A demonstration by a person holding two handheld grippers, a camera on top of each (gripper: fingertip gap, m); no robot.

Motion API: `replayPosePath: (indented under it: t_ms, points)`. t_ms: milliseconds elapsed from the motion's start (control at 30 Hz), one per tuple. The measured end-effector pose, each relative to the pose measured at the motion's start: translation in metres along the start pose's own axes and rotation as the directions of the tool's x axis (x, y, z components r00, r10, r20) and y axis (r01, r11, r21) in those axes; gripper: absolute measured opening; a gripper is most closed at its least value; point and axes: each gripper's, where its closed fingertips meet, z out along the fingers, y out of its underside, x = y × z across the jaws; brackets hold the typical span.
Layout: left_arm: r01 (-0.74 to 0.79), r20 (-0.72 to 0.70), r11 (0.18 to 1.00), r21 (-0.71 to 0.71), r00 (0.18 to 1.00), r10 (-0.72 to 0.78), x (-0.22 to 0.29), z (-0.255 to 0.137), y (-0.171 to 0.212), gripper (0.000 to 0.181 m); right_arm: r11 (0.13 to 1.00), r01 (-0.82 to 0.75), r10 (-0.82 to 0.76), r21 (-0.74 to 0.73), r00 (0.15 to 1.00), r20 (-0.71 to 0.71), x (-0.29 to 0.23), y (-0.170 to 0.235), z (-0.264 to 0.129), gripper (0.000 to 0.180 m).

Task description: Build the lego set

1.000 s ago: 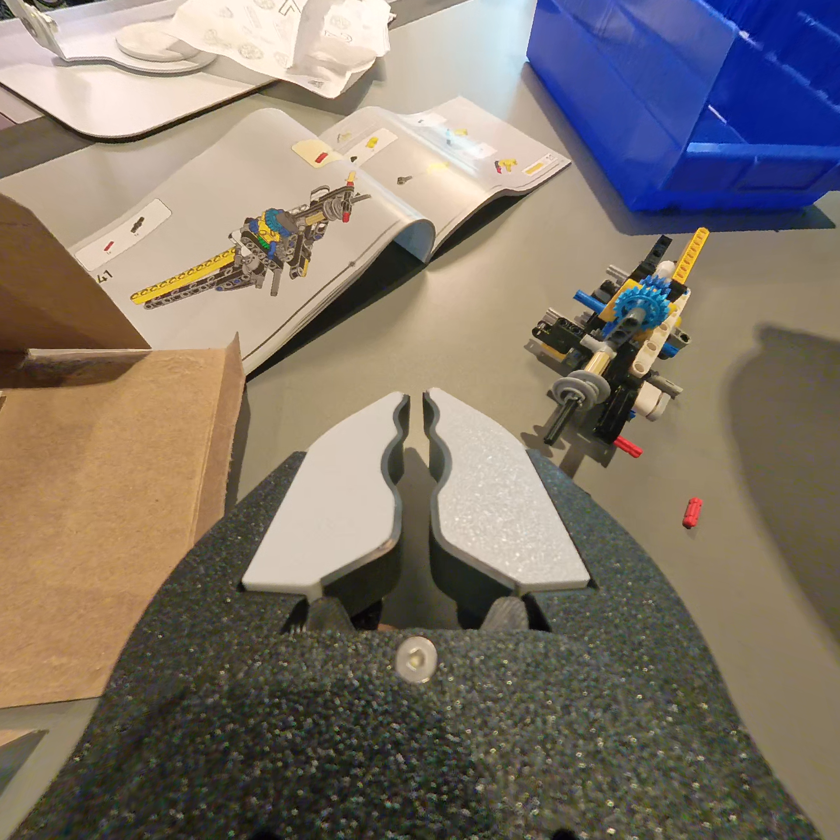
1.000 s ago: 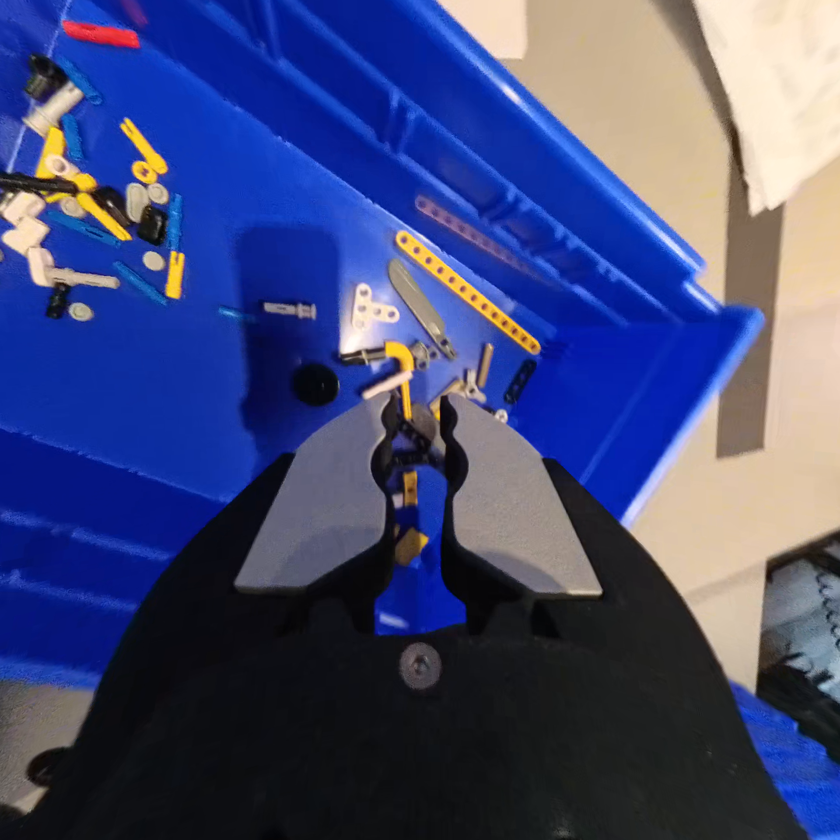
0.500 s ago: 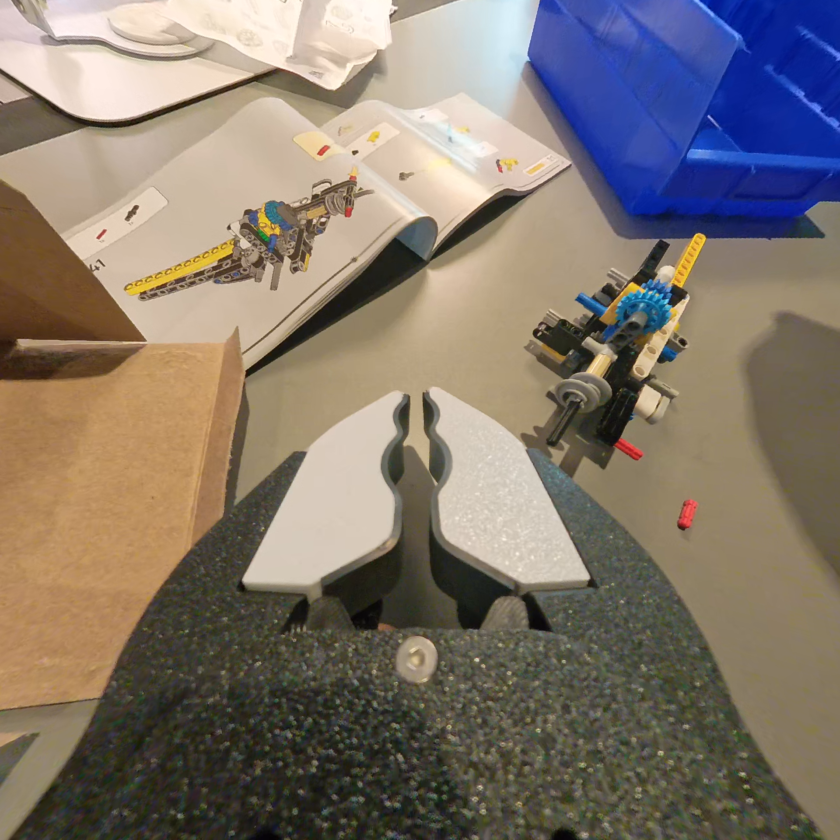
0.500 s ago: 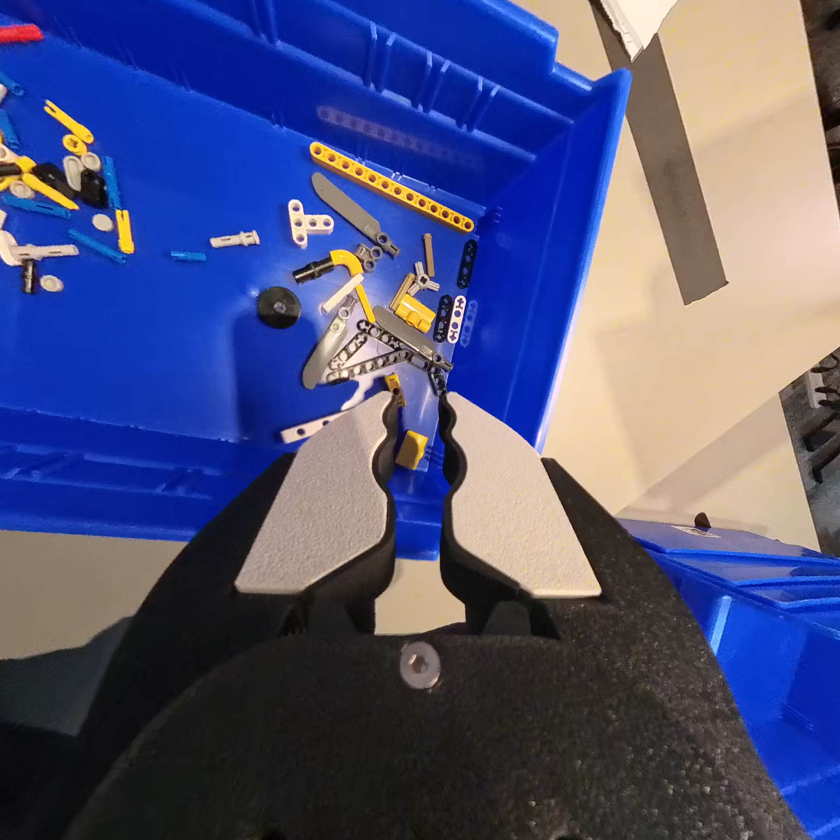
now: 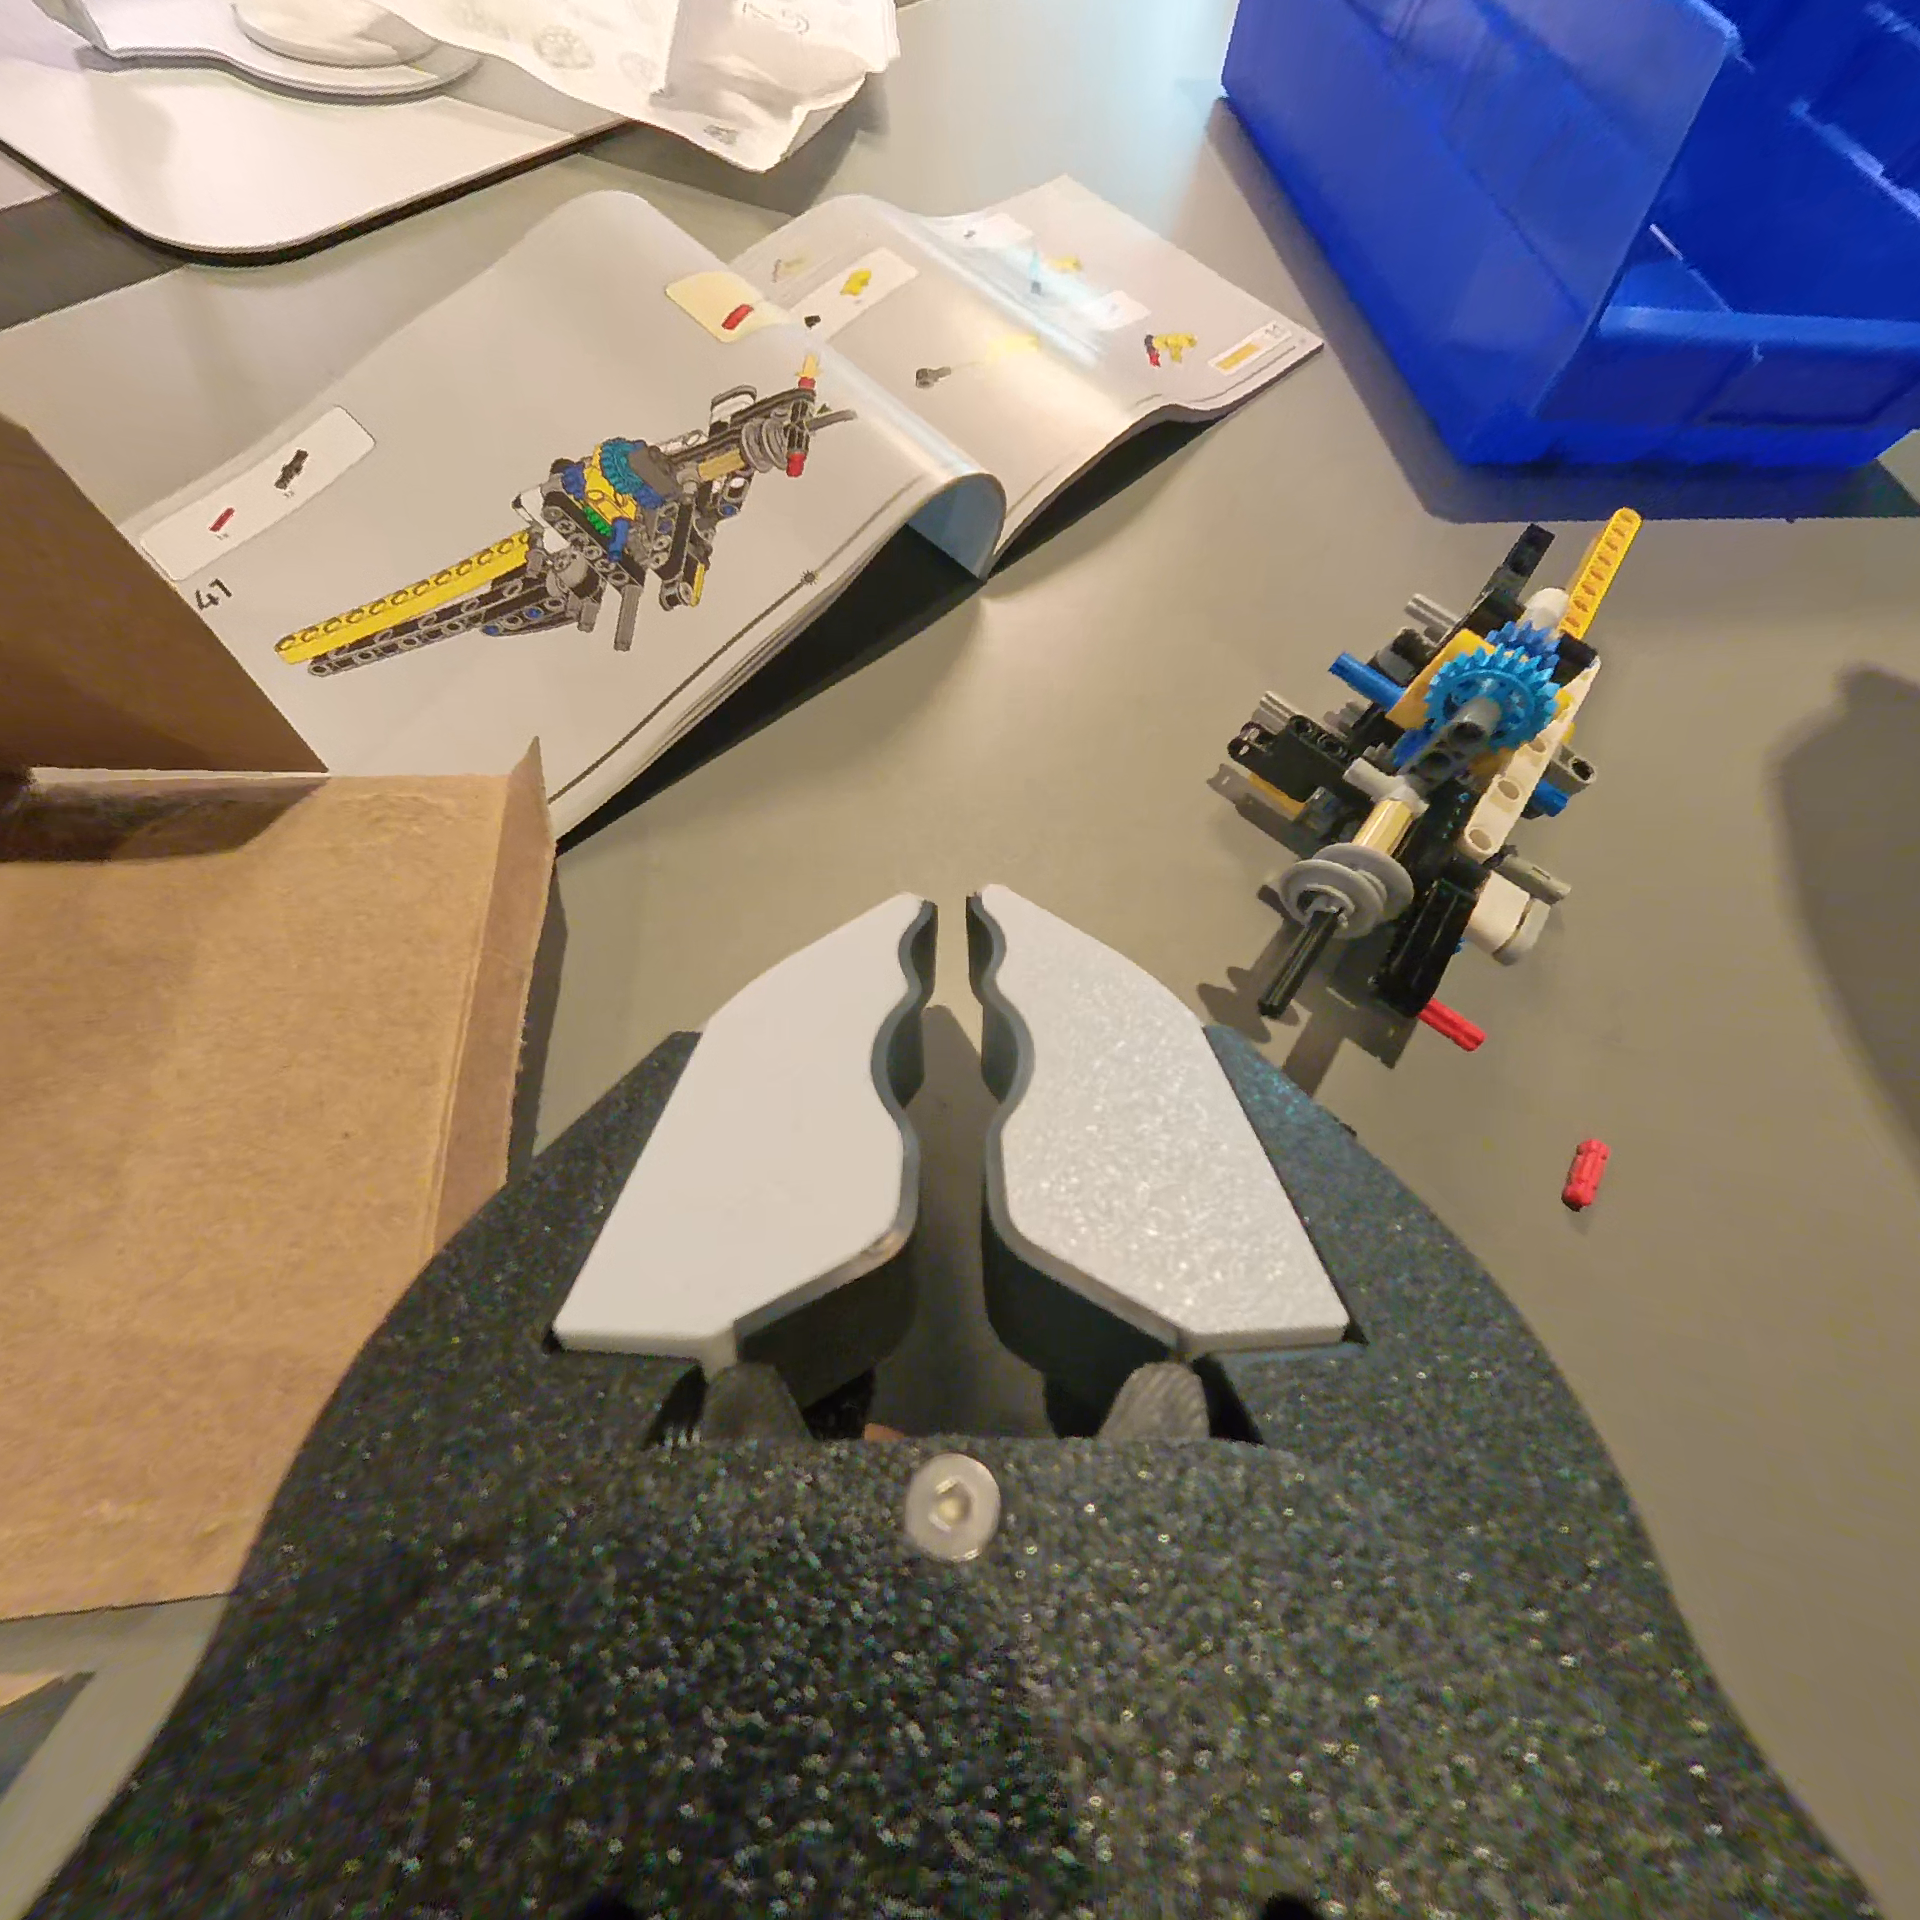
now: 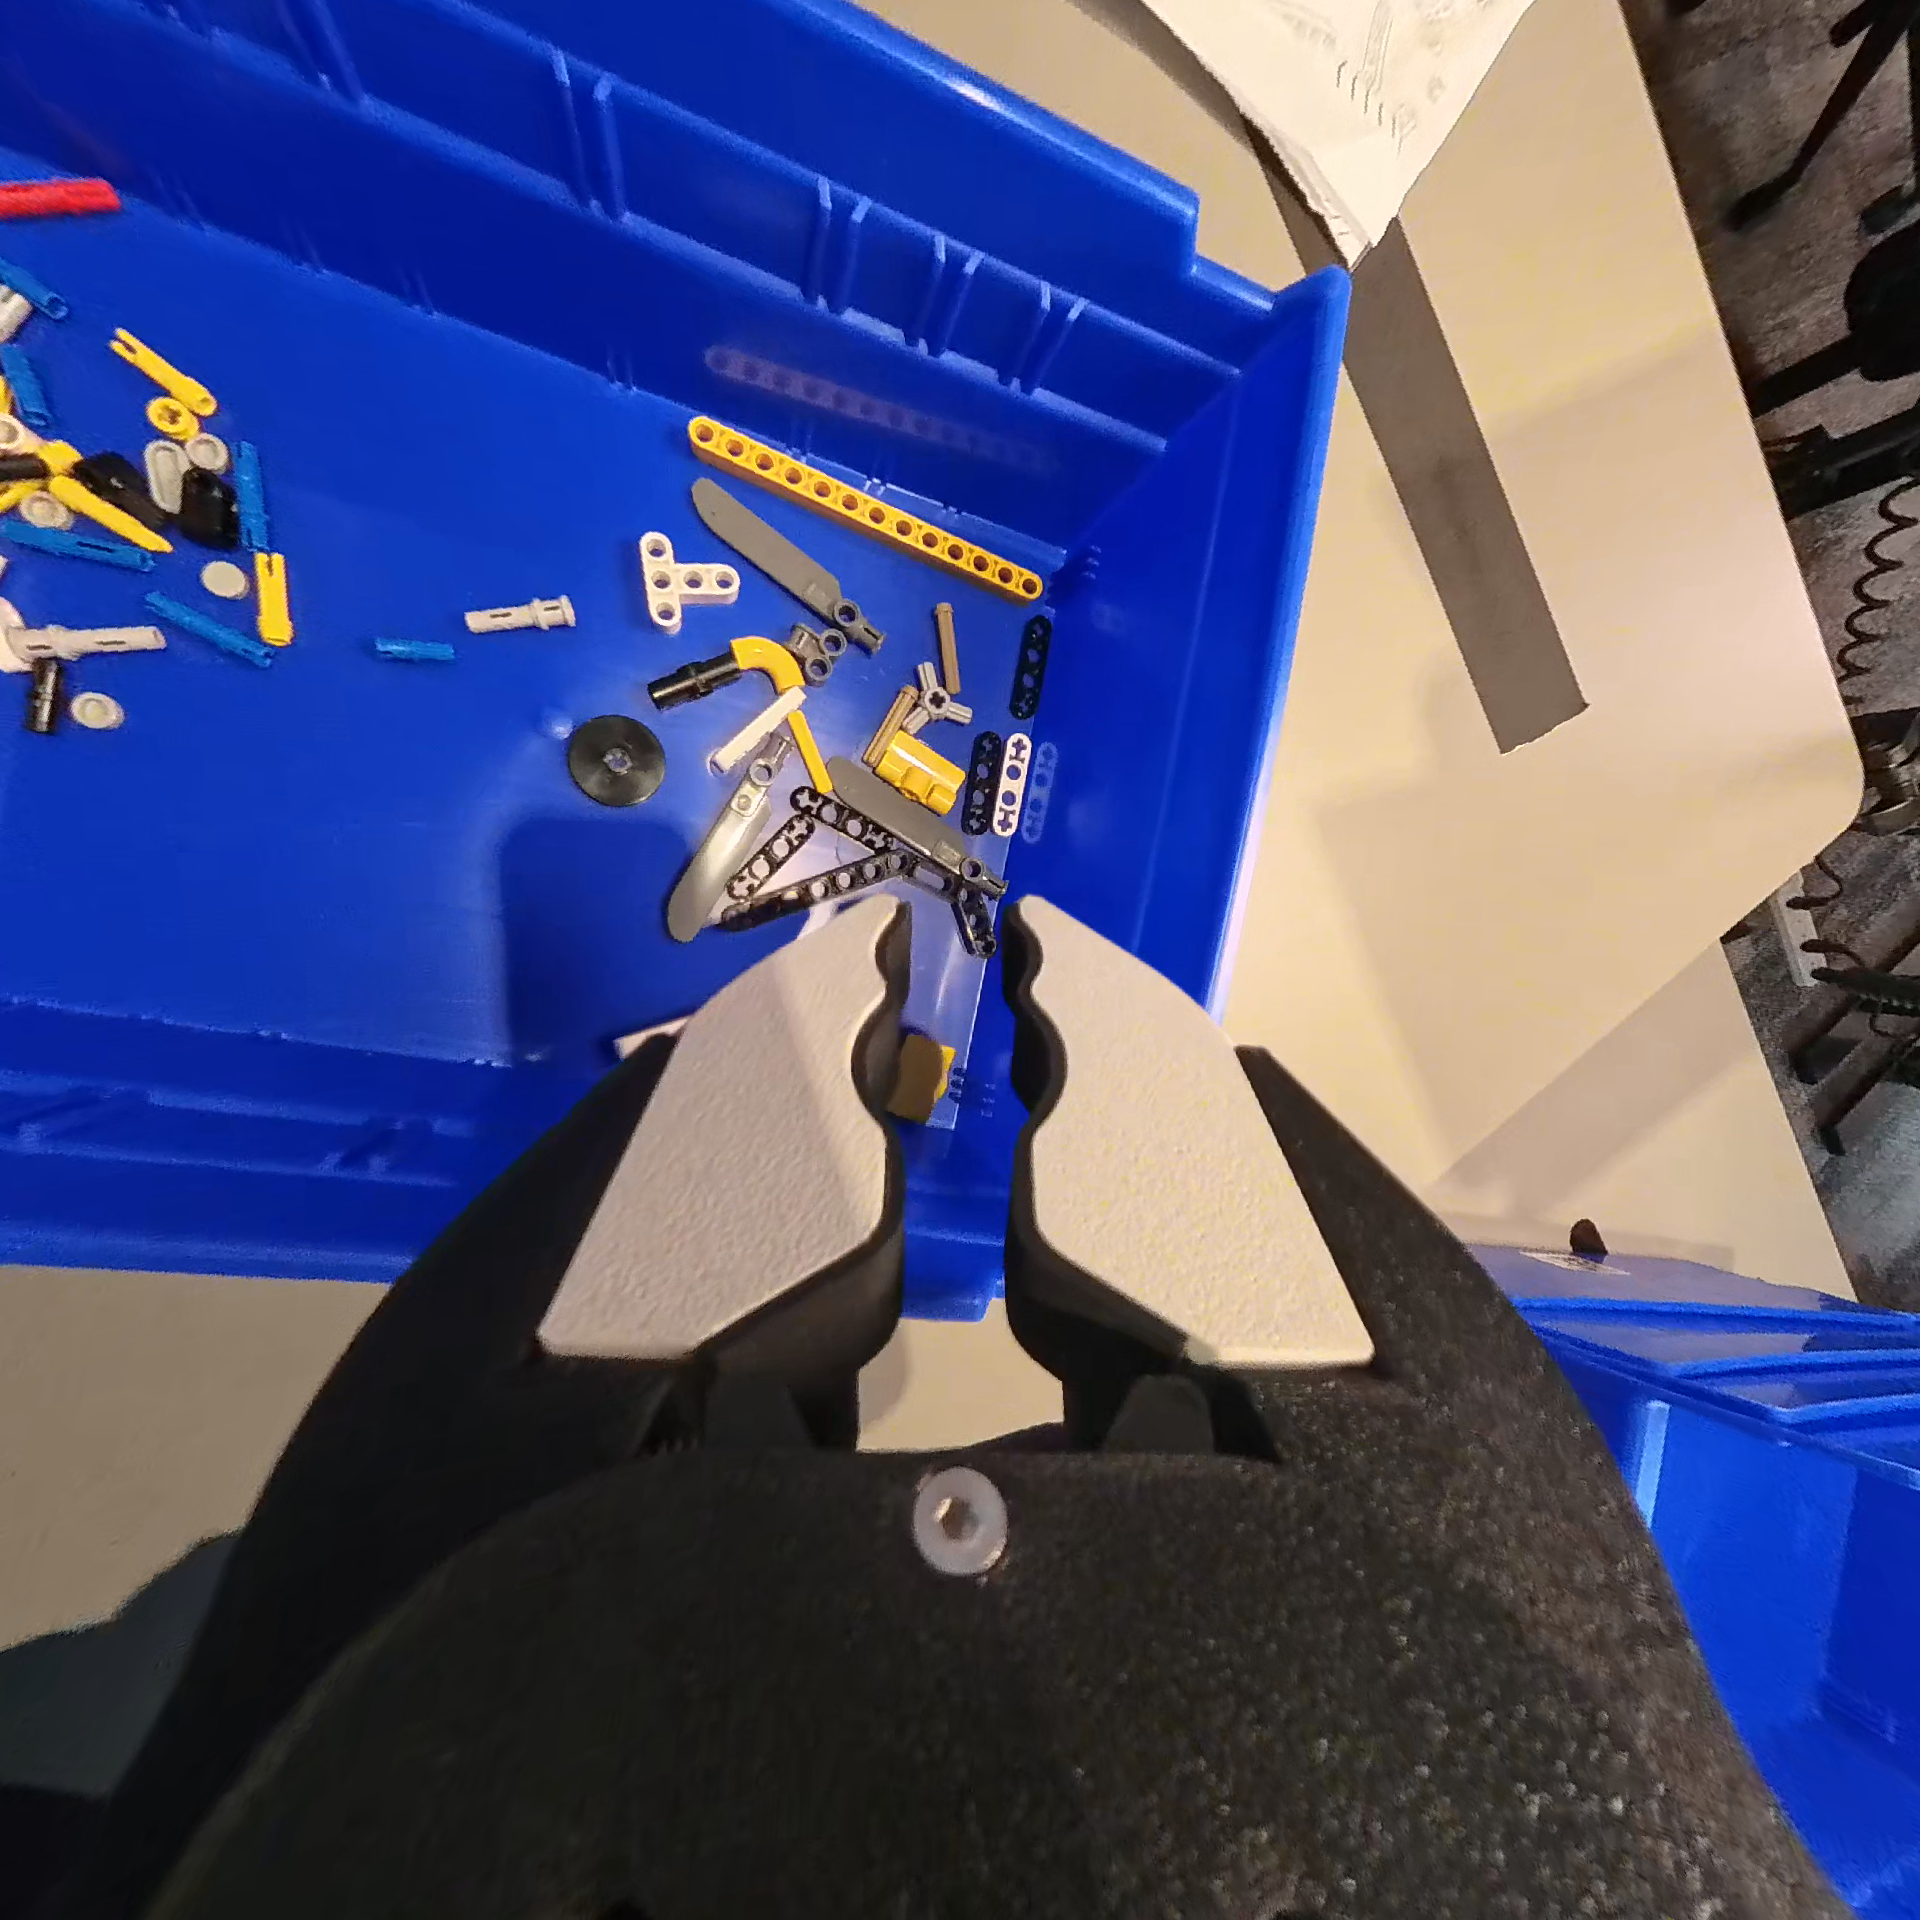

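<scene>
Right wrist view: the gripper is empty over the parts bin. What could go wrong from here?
The right gripper hangs slightly open above tangled black beams in the bin's corner; a grab may lift several at once or hit the wall. On the table, a loose red pin near the model could be knocked away.

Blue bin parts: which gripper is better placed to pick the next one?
Right. The right gripper hangs open just over the parts in the blue bin; the left gripper is almost closed over bare table.
</scene>
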Motion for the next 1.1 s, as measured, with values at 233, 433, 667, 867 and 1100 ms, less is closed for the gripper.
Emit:
replayPosePath:
  t_ms: [233, 433, 667, 867, 1100]
  points:
    - [0.006, -0.004, 1.0, 0.003, 1.0, -0.006, 0.0, 0.0, 0.0, 0.006, 1.0, 0.005, -0.005, 0.006, 1.0, 0.001, 0.0, -0.002, 0.004, 0.016]
    - [-0.002, -0.004, 1.0, -0.002, 1.0, 0.002, 0.001, 0.0, 0.0, 0.006, 1.0, 0.005, -0.005, 0.014, 1.0, -0.004, 0.001, -0.004, 0.005, 0.016]
    - [-0.004, -0.003, 1.0, -0.002, 1.0, 0.004, 0.001, 0.0, 0.0, 0.006, 1.0, 0.0, 0.0, 0.026, 1.0, -0.001, 0.0, -0.005, 0.003, 0.016]
    - [-0.004, -0.002, 1.0, -0.003, 1.0, 0.004, 0.0, 0.0, 0.001, 0.006, 1.0, 0.001, -0.001, 0.024, 1.0, -0.007, 0.001, -0.005, 0.003, 0.016]
    - [0.001, -0.003, 1.0, -0.003, 1.0, -0.001, 0.0, 0.0, 0.001, 0.006, 0.992, -0.028, 0.033, 0.123, 0.999, -0.04, 0.009, -0.012, -0.025, 0.016]
